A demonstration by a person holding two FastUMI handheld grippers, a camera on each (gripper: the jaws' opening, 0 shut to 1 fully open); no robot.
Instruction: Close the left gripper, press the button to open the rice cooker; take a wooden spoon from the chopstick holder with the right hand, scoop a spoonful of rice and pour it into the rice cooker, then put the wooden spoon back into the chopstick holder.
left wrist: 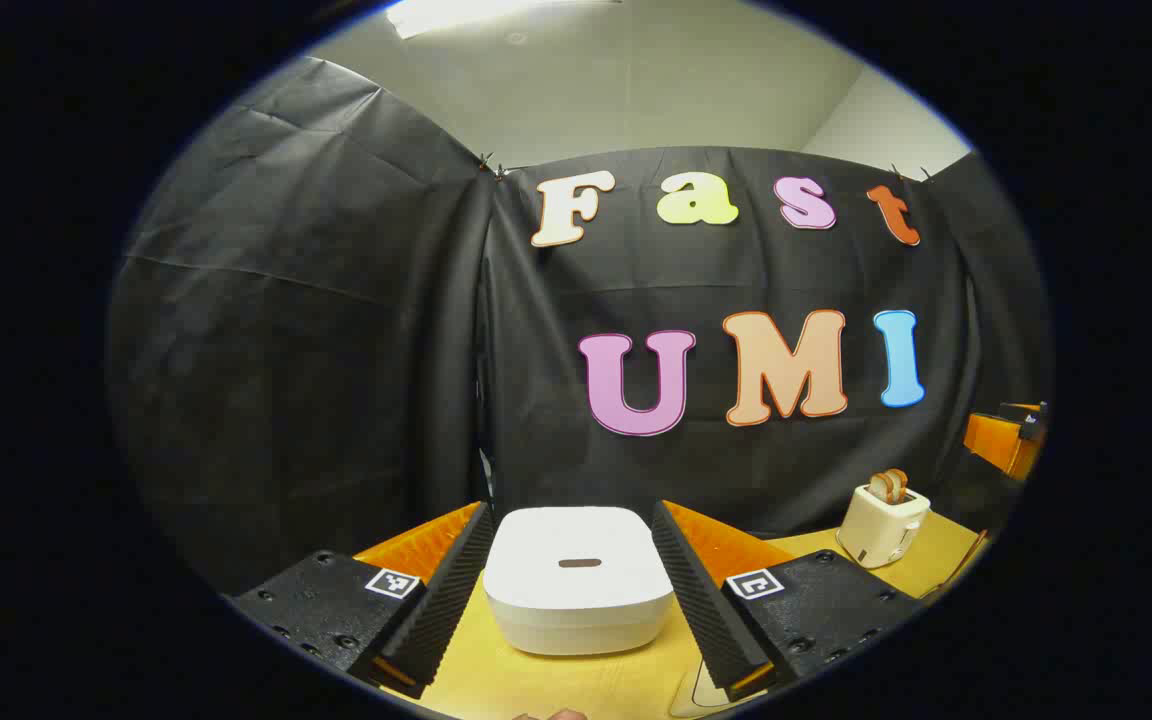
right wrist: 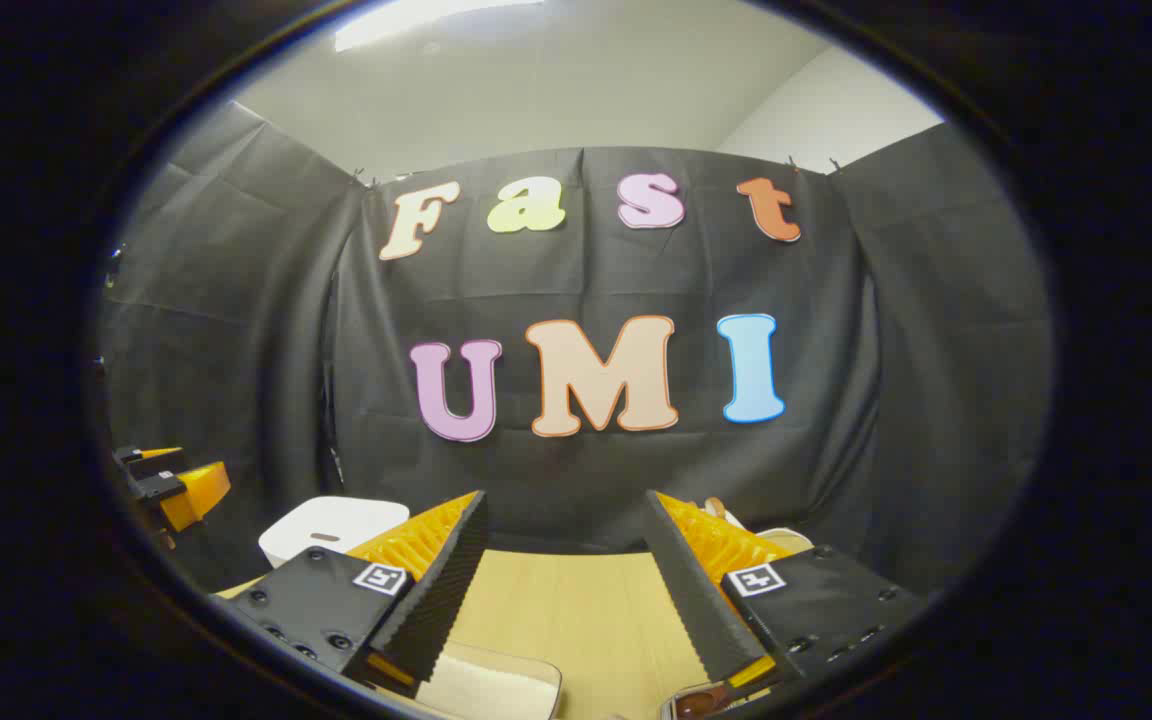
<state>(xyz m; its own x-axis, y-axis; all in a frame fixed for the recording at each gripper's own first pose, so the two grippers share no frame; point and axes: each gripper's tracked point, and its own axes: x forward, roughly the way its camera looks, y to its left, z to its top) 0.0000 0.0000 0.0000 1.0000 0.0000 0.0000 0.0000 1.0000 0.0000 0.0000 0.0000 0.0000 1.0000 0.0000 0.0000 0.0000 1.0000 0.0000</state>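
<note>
**Left gripper lined up on the closed rice cooker**

The rice cooker (left wrist: 578, 580) is being seen on the wooden table (left wrist: 546, 685), lid down, its front button slot facing the camera. The left gripper (left wrist: 576, 590) is being held with its fingers spread wide; nothing is being gripped, and the cooker is being framed between the two fingers, straight ahead along the gripper's own axis. It cannot be told whether the fingers are level with the button or above it.

A toaster (left wrist: 881, 525) is being seen to the right of the cooker, well apart from it.

In the right gripper view the right gripper (right wrist: 566, 590) is also being held open and empty, pointed past the cooker (right wrist: 331, 527), which lies off to its left.

Judgement: the left gripper is the nearer one and already aimed; the fingers are yet to be closed before the button is pressed. The chopstick holder is not being made out clearly.
</note>
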